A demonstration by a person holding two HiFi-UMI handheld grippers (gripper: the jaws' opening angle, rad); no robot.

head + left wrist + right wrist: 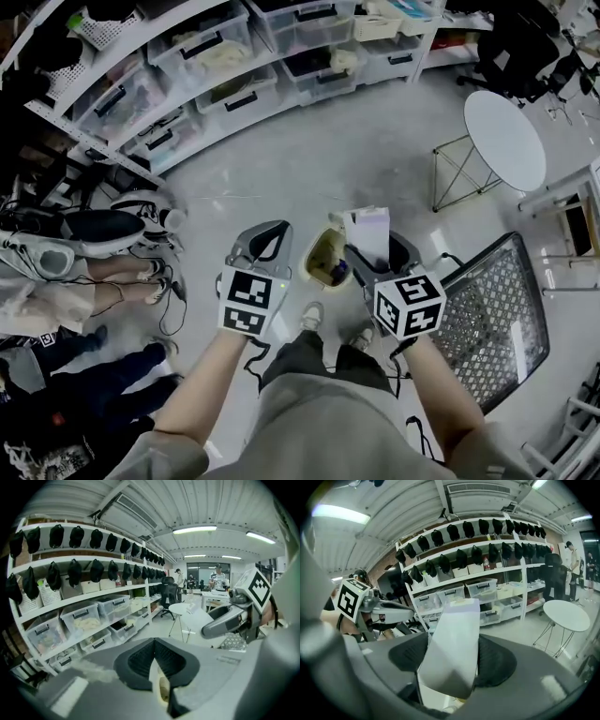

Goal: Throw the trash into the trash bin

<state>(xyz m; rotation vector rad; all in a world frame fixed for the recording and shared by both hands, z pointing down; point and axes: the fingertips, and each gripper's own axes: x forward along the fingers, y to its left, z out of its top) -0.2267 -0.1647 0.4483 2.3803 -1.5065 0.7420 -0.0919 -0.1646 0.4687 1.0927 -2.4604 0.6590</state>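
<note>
A small round trash bin (326, 258) with a pale liner stands on the floor just ahead of my feet, between the two grippers. My right gripper (375, 255) is shut on a tall white carton (367, 232), which sticks up from its jaws just right of the bin. In the right gripper view the carton (452, 648) fills the space between the black pads (499, 663). My left gripper (272, 234) hovers at the bin's left side, jaws together with nothing in them. In the left gripper view a sliver of the bin (164, 688) shows through the slit under its pads (140, 660).
White shelves with plastic storage boxes (225, 66) curve along the far side. A round white table (504, 139) stands at the right, with a black mesh chair (492, 305) nearer. Shoes (112, 230) and another person's legs (103, 272) are at the left.
</note>
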